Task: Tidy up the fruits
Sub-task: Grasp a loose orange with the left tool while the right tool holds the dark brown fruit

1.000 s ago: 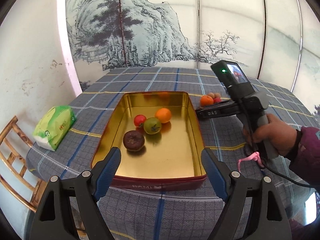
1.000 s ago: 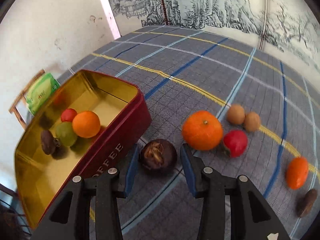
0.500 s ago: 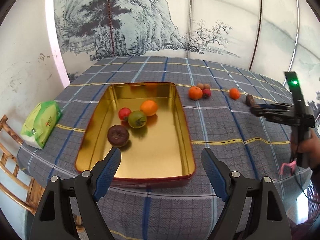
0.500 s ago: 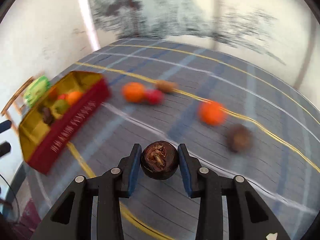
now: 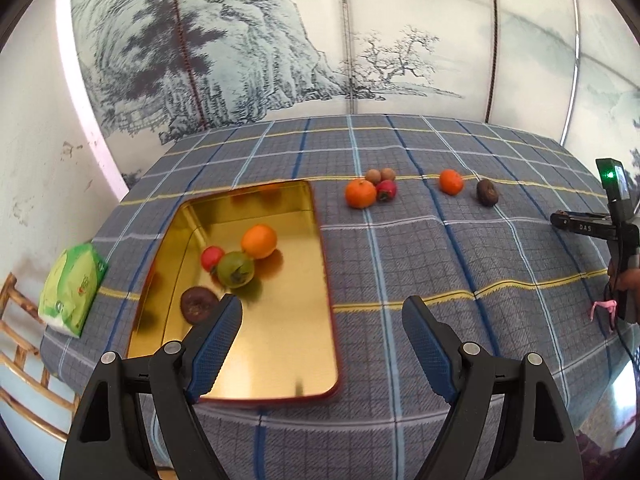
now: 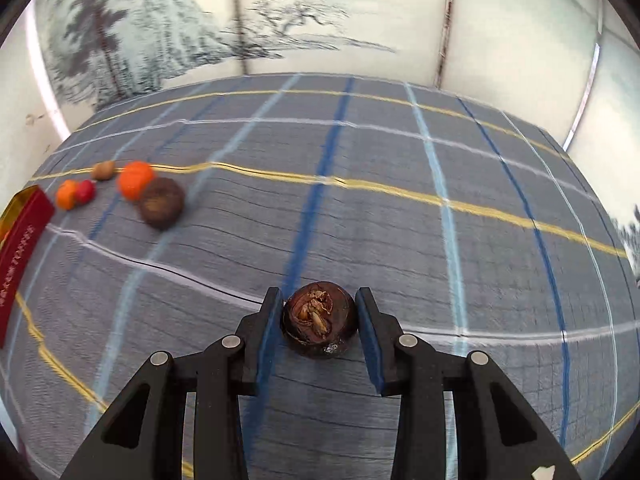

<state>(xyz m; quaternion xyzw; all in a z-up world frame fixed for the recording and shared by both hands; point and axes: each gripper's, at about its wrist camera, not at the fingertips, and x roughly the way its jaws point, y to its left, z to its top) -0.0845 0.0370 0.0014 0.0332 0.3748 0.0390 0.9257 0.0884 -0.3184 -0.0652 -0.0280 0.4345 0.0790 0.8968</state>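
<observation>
My right gripper [image 6: 318, 320] is shut on a dark brown round fruit [image 6: 319, 318], held above the checked cloth, far right of the tin. In the left wrist view that gripper's body [image 5: 588, 227] shows at the right edge. My left gripper [image 5: 322, 320] stands open over the near right part of the gold tin [image 5: 288, 356]. The tin holds an orange [image 5: 259, 241], a green fruit [image 5: 235, 269], a small red fruit [image 5: 211, 257] and a dark fruit [image 5: 197, 305]. On the cloth lie an orange [image 5: 360, 193], a red fruit [image 5: 386, 191], two small brown fruits [image 5: 380, 175], a second orange [image 5: 451, 181] and a dark brown fruit [image 5: 487, 192].
A green tissue pack [image 5: 73, 289] lies at the table's left edge beside a wooden chair [image 5: 16, 344]. A painted screen [image 5: 320, 40] stands behind the table. The tin's red side wall [image 6: 20, 240] shows at the left of the right wrist view.
My right gripper closed on the dark fruit beside the tin and carried it far to the right across the cloth. The left gripper drifted right, so the tin now sits further left.
</observation>
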